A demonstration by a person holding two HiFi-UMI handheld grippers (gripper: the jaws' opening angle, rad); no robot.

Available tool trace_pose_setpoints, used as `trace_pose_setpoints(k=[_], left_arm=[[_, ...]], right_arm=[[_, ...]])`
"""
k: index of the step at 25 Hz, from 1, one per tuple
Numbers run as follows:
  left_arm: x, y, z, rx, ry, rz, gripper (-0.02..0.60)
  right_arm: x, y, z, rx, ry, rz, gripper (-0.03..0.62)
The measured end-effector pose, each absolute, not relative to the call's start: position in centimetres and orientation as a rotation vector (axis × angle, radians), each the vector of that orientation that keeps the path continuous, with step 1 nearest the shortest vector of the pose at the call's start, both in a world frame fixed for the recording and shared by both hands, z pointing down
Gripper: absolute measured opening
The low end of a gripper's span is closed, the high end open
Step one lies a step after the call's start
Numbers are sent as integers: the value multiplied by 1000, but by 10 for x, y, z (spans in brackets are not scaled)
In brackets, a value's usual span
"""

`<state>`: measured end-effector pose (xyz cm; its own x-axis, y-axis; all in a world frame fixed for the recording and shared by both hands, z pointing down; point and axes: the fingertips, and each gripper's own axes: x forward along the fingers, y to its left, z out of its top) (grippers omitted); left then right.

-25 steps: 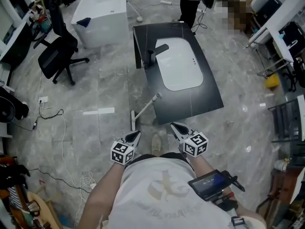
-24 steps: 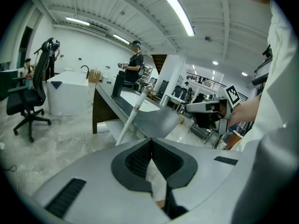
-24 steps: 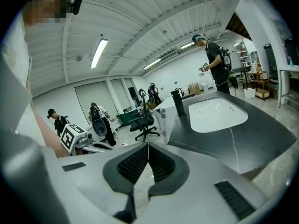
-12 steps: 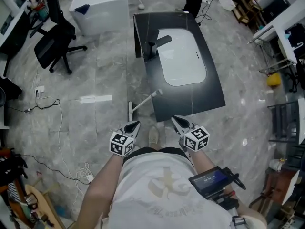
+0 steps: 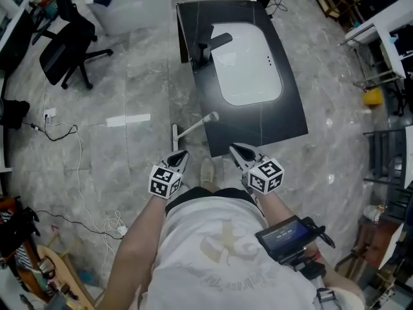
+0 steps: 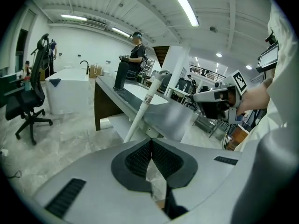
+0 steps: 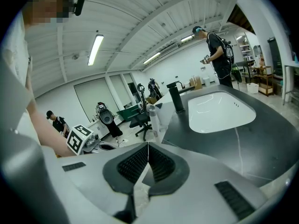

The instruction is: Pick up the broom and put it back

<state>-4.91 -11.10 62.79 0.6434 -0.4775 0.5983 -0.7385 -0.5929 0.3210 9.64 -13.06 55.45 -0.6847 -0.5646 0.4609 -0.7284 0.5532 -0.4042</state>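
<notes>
Two grippers reach forward in the head view, and both now sit closer to the dark counter (image 5: 284, 118) than a moment ago; the person has stepped in. The left gripper (image 5: 182, 154) is just short of the broom (image 5: 195, 126), whose white handle slants up from the floor to rest against the counter's near-left edge. The right gripper (image 5: 233, 150) hangs at the counter's near edge, right of the broom. That approach suggests the pick-up is about to begin, with nothing held yet. Open floor lies to the left. Cables (image 5: 71, 141) trail further left and an office chair (image 5: 61, 57) stands far left, both well apart from the broom.

In the left gripper view, the pads are pressed together with nothing between them. The broom handle (image 6: 142, 108) rises straight ahead, leaning on the counter edge. The jaws would have to spread before they could take it. The right gripper shows at the right, past the handle. There is free room on the handle's left side; on its right the counter's edge crowds it.

In the right gripper view, this tool too is pressed together and empty. The counter top spreads ahead and right, with the white sink (image 7: 219, 108) and a dark faucet (image 7: 176, 97) beyond. The handle's top pokes up at the counter's left edge, near but left of the jaw line. A lift that swings right could knock the counter.
</notes>
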Motion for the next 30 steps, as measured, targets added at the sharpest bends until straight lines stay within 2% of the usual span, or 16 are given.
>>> trace_pose_setpoints(k=[17, 22, 30], left_arm=[[-34, -149, 675, 2415, -738, 904, 14], [-29, -158, 695, 2412, -659, 996, 74], [-24, -176, 727, 2401, -599, 1148, 124]], right_arm=[[119, -132, 558, 1115, -2489, 817, 18], [132, -133, 558, 1149, -2468, 821, 18], [153, -136, 561, 1169, -2436, 832, 18]])
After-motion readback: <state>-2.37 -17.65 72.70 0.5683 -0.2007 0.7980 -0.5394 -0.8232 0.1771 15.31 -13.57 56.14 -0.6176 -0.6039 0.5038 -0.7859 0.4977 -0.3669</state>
